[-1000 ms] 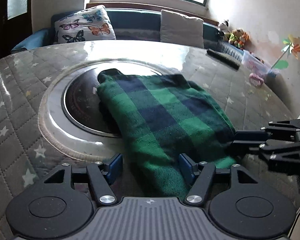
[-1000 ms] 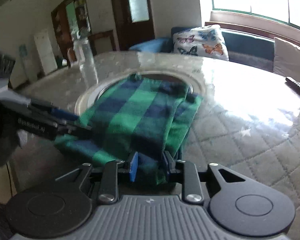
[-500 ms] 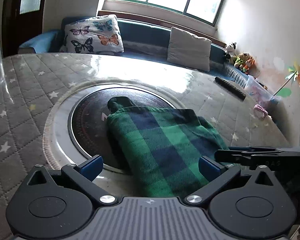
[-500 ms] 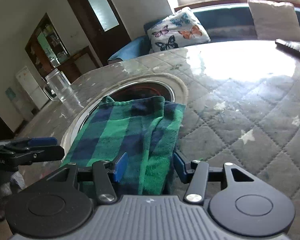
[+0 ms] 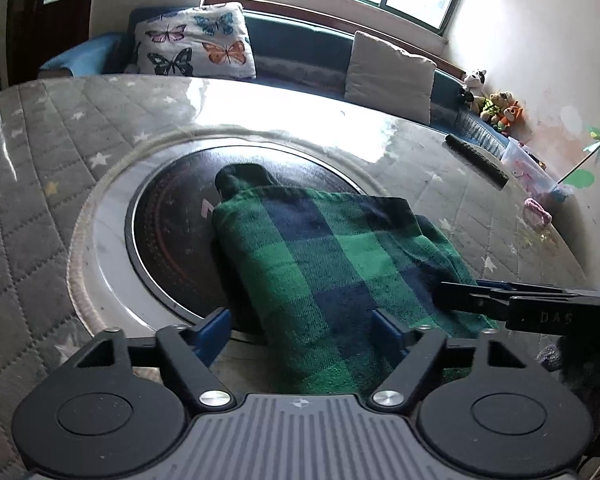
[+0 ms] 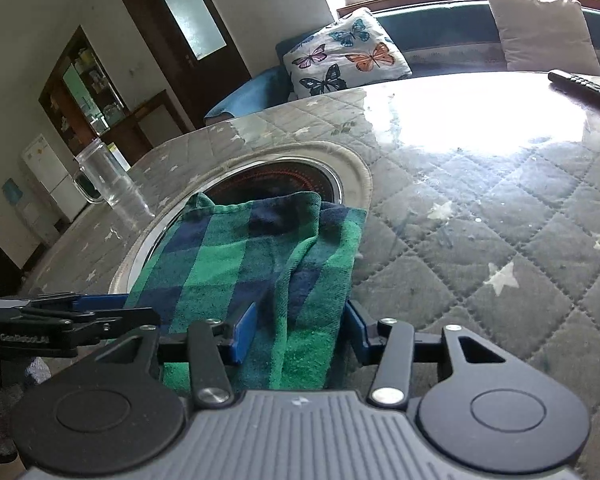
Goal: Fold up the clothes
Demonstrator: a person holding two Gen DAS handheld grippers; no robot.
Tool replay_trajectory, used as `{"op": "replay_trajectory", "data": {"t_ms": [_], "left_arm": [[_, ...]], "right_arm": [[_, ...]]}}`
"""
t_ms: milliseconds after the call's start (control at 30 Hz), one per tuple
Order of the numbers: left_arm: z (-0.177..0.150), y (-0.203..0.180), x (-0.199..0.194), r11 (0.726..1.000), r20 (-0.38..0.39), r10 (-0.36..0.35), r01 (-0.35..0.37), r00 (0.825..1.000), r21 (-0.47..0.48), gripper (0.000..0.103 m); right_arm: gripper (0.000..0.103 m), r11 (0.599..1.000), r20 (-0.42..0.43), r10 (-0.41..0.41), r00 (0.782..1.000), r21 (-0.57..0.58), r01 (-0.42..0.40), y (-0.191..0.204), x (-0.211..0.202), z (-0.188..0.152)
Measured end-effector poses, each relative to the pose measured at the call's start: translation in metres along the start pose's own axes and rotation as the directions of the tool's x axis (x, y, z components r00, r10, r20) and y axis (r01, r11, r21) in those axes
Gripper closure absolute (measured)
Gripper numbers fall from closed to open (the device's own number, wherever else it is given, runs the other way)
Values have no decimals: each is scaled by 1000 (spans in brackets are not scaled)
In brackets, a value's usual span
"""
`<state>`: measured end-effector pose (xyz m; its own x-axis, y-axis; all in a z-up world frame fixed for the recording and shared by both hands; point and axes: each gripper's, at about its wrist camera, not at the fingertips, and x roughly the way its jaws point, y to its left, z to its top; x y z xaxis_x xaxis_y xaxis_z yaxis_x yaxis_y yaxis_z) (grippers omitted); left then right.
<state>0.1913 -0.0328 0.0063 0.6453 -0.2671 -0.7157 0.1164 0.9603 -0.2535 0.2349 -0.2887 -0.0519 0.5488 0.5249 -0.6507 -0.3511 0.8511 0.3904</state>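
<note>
I am looking at the folded green and blue checked cloth [image 5: 340, 276], which is lying on the round table [image 5: 60, 128], partly over the dark round plate [image 5: 172, 248] sunk in the middle of the table and partly over the quilted cover with stars.

My left gripper [image 5: 302, 330] is standing at the near edge of the cloth. Its jaws are spread and are closing now; the near left part of the cloth is lying between them, but the blue pads are not pressing on it.

My right gripper [image 6: 300, 332] is standing at the near right corner of the cloth. Its jaws are closing too, with the folded edge between them. The pads are just beside the fabric, and I cannot tell if they are already touching it.

A remote control [image 5: 476, 156] is lying far on the table, and a glass jug [image 6: 108, 180] is standing beyond the cloth.
</note>
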Motion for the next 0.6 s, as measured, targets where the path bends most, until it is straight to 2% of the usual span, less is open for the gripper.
{"op": "replay_trajectory", "data": {"t_ms": [33,100,333,400,467,600], "left_arm": [[-1,0,1,1000,-4,0,0,1000,-8,29],[-1,1,2,1000,-12,-16,16,1000,-24,38],[-2,1,3,998,-16,-28,27,999,-65,42],[-3,0,4,997,-16,-29,28,999,-71,44],[-2,0,4,997,-17,-24,23,1000,-76,44],[-2,-2,5,996,-16,-12,11,1000,-86,46]], "right_arm": [[61,1000,-3,5,1000,4,-5,0,0,0],[62,1000,-6,10,1000,4,-10,0,1,0],[59,1000,2,24,1000,7,-24,-3,2,0],[63,1000,2,30,1000,1,-30,-2,3,-1],[72,999,-2,47,999,8,-47,-3,3,-1],[78,996,-17,85,996,30,-85,-7,6,0]]}}
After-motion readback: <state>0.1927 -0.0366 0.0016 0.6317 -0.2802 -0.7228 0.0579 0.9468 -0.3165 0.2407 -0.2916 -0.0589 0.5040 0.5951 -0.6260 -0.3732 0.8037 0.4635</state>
